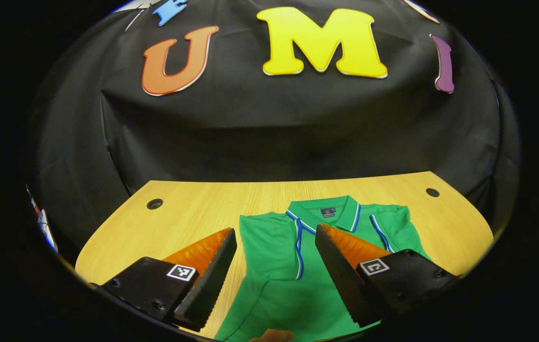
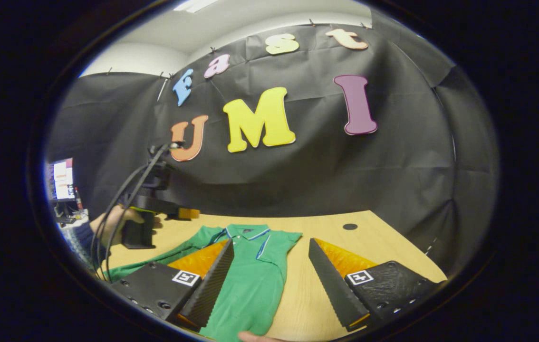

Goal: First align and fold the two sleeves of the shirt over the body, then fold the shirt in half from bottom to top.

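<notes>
Our left tongs [image 1: 276,266] were spread wide with nothing in them, above the green shirt [image 1: 274,280] on the table [image 1: 188,209]. Our right tongs [image 2: 269,278] were spread too, over the shirt's right edge. If we pinched too little cloth, a sleeve [image 2: 281,240] could slip and fold crooked.

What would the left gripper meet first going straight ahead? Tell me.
Most likely the green shirt on the table: the open left gripper points down at its chest, below the collar. Nothing seems to lie between, though depth is hard to judge.
</notes>
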Action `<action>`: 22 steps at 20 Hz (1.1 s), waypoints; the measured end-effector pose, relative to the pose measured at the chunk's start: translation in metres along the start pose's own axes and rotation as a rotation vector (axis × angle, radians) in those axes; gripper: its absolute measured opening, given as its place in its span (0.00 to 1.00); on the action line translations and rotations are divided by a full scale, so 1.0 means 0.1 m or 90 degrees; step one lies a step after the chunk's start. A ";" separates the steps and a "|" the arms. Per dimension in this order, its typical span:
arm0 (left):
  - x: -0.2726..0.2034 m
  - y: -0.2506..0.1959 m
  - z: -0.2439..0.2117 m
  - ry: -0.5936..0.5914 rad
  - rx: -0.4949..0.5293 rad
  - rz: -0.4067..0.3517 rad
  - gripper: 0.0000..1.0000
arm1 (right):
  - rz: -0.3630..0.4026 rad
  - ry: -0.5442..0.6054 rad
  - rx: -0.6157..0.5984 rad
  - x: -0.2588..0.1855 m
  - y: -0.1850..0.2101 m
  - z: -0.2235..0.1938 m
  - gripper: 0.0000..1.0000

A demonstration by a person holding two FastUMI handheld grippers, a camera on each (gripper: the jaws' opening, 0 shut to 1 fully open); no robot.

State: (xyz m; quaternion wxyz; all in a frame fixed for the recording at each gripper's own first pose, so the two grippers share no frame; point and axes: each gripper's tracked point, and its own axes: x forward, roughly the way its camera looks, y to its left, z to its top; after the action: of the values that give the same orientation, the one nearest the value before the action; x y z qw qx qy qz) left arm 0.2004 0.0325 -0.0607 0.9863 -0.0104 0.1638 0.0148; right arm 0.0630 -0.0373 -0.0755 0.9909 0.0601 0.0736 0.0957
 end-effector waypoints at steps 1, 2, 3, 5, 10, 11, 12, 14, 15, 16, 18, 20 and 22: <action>-0.23 0.09 0.02 -0.022 -0.002 0.004 1.00 | 0.006 0.000 0.006 -0.07 0.06 0.01 0.96; -0.43 0.16 0.04 -0.046 -0.001 0.005 1.00 | 0.022 -0.004 0.005 -0.15 0.13 0.05 0.96; -0.63 0.22 0.02 -0.058 -0.002 0.007 1.00 | 0.050 -0.016 -0.010 -0.22 0.21 0.08 0.96; -1.06 0.37 -0.04 -0.083 0.003 0.025 1.00 | 0.031 -0.027 -0.042 -0.33 0.13 0.13 0.96; -1.88 0.37 -0.32 -0.114 -0.025 0.019 1.00 | -0.029 -0.047 -0.079 -0.76 0.12 0.17 0.96; -2.02 0.39 -0.39 -0.116 -0.027 0.017 1.00 | -0.035 -0.049 -0.080 -0.83 0.13 0.16 0.96; -2.14 0.45 -0.44 -0.124 -0.026 0.020 1.00 | -0.042 -0.054 -0.081 -0.91 0.13 0.15 0.96; -2.34 0.50 -0.55 -0.139 -0.024 0.024 1.00 | -0.059 -0.059 -0.077 -1.03 0.11 0.11 0.96; -2.41 0.52 -0.60 -0.143 -0.022 0.026 1.00 | -0.057 -0.056 -0.073 -1.07 0.14 0.07 0.96; -2.46 0.55 -0.65 -0.142 -0.018 0.028 1.00 | -0.048 -0.054 -0.069 -1.09 0.18 0.05 0.96; -2.55 0.61 -0.73 -0.140 -0.004 0.036 1.00 | -0.050 -0.052 -0.063 -1.09 0.16 0.04 0.96; -2.60 0.63 -0.69 -0.153 0.006 0.038 1.00 | -0.054 -0.054 -0.062 -1.07 0.16 0.09 0.96; -2.60 0.64 -0.70 -0.158 0.004 0.039 1.00 | -0.057 -0.056 -0.068 -1.06 0.18 0.10 0.95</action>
State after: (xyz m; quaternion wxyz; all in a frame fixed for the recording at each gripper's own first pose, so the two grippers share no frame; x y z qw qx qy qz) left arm -0.0700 0.0885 -0.0441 0.9981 -0.0002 0.0409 0.0455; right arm -0.0414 -0.0423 -0.0488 0.9982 0.0076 0.0278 0.0522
